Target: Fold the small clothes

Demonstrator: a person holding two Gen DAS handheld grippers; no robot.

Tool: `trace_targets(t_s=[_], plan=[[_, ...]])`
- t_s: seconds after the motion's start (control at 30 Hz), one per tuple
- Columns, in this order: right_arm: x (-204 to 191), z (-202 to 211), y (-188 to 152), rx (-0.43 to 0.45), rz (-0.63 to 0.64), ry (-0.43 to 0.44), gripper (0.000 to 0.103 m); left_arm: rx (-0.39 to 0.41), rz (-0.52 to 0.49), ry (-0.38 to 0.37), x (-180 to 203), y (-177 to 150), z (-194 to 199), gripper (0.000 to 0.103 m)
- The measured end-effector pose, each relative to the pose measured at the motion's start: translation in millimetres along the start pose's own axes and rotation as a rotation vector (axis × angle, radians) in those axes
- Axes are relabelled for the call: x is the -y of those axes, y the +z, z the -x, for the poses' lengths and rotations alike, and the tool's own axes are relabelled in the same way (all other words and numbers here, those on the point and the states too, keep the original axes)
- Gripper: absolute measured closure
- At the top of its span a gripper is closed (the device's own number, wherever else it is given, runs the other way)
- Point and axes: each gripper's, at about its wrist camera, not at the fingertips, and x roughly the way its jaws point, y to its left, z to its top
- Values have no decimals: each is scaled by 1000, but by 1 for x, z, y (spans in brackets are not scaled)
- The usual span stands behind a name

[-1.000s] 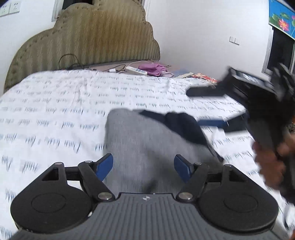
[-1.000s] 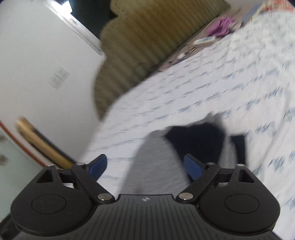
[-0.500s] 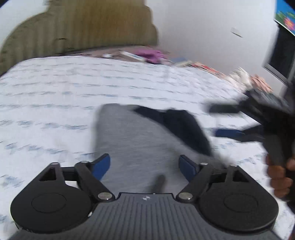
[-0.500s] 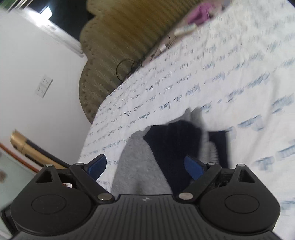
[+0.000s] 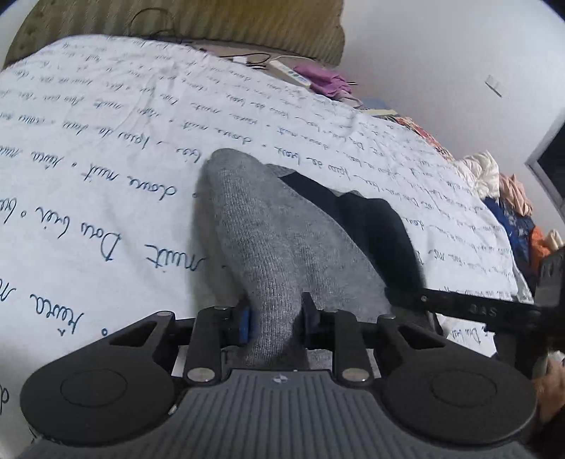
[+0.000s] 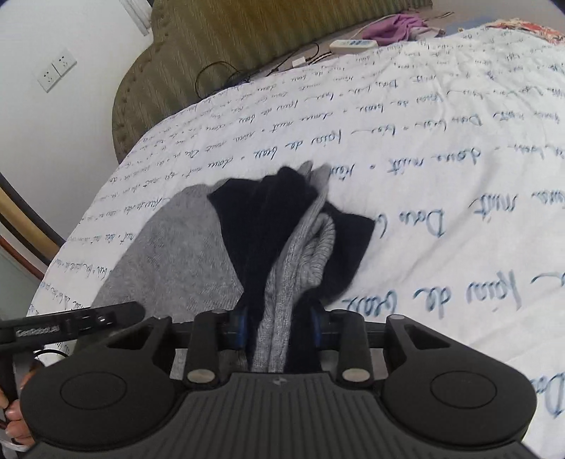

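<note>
A small grey knit garment (image 5: 268, 240) with a dark navy part (image 5: 374, 226) lies on the white bedsheet (image 5: 106, 148). My left gripper (image 5: 275, 319) is closing, and its blue pads pinch the near grey edge. The right wrist view shows the same garment (image 6: 169, 254) bunched at its navy and grey side (image 6: 282, 247). My right gripper (image 6: 280, 326) is closing too, with that bunched fabric pressed between its pads. Each gripper shows at the edge of the other's view, the right one (image 5: 459, 307) and the left one (image 6: 70, 323).
The sheet bears blue handwriting print. An olive padded headboard (image 6: 226, 46) stands at the far end, with a power strip (image 6: 353, 44), cables and a purple cloth (image 6: 399, 26) before it. A pile of clothes (image 5: 508, 197) lies at the bed's right side. A hand (image 6: 14, 420) holds the left gripper.
Both grippers came down onto the garment and went from wide open to pinching it. The left took the grey edge, the right the navy and grey side, which now bunches up.
</note>
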Motion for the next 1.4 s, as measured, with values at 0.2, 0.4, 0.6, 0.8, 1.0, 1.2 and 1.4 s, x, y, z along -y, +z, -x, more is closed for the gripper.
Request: trace_targets(t_s=[0.2,0.4,0.6,0.8,1.0,1.2,1.4], plan=[[14,3,-15,16,-81,38,59,34,-44,65,-11,-14,13,42],[-12,60,-32,181,-53,72,55,217,-189,72,12,-38,62,44],[-52,14,-54,59,119,10,33,149,-372,122,48,-73,13,39],[-53,56,-59,118,64,-6,31,235,-309,79,41,-79,78,22],[-64,93,-126,153,61,-176,0,179,-126,191,24,-123,88,8],[-64,72,-156,67,56,-375,0,89,-222,334,16,-143,72,0],[-55,75,-160,92,-19,-369,0,89,-201,334,9,-142,73,0]])
